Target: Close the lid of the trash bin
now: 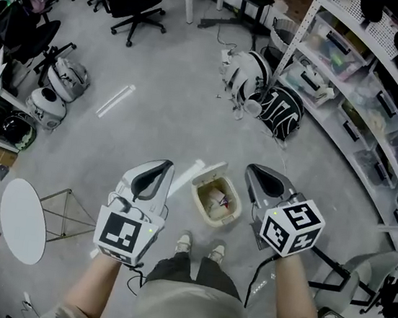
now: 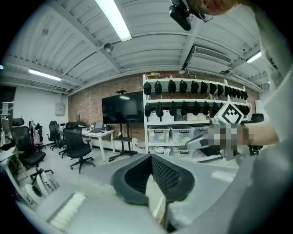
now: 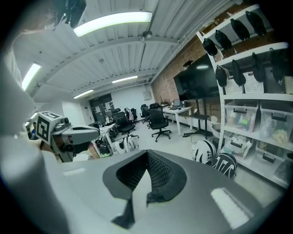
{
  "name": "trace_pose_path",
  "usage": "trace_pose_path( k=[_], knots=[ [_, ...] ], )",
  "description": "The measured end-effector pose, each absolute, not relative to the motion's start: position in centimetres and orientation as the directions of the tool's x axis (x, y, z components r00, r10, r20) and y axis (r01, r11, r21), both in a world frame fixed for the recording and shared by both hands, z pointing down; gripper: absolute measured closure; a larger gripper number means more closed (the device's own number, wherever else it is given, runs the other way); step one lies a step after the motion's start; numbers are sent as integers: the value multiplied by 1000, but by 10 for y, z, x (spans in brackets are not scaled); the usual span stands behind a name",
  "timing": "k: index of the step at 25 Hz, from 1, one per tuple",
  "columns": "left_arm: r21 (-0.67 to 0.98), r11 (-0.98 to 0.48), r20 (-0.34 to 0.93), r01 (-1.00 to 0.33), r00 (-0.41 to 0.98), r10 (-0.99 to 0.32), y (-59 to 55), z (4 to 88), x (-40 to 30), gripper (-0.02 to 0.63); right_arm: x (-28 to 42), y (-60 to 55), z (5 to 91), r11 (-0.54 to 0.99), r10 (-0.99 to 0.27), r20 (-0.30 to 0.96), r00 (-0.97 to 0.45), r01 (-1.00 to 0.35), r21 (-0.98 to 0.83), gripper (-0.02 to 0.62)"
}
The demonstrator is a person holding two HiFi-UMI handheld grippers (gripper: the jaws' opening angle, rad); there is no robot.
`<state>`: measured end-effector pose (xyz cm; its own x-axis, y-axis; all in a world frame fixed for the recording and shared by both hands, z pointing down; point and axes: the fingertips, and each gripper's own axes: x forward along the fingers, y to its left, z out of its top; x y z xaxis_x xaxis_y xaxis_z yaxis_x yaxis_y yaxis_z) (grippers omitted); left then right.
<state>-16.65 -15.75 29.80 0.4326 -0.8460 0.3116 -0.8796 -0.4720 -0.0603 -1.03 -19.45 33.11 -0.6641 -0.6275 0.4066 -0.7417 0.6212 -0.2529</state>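
A small cream trash bin (image 1: 216,202) stands on the floor just in front of the person's shoes, with rubbish showing inside. Its lid (image 1: 199,171) is tipped open along the far-left rim. My left gripper (image 1: 152,176) hangs to the left of the bin and above it, jaws together, holding nothing. My right gripper (image 1: 263,176) hangs to the bin's right, also shut and empty. Neither touches the bin. The left gripper view looks level across the room past the shut left gripper (image 2: 150,158); the right gripper (image 3: 146,155) does the same. The bin shows in neither gripper view.
Grey floor all round. A round white folding table (image 1: 23,220) is at the left, black-and-white bags (image 1: 263,92) lie ahead on the right, and shelving (image 1: 368,90) runs along the right. Office chairs (image 1: 136,1) stand at the back. The person's shoes (image 1: 200,248) are near the bin.
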Motion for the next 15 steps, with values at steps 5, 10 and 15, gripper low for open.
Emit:
trace_pose_path(
  k=[5,10,15],
  knots=[
    [-45,-458,345,-888,417,-841,-193,352,-173,603,-28,-237,406,636,-563,476,-675,-722,-272,592],
    [67,-433,415,-899,420,-807,-218,431,-175,603,-42,-259,486,670,-470,553,-688,-685,-284,592],
    [125,-392,513,-911,398,-760,-229,513,-183,603,-60,-272,573,680,-394,619,-679,-669,-301,592]
  ],
)
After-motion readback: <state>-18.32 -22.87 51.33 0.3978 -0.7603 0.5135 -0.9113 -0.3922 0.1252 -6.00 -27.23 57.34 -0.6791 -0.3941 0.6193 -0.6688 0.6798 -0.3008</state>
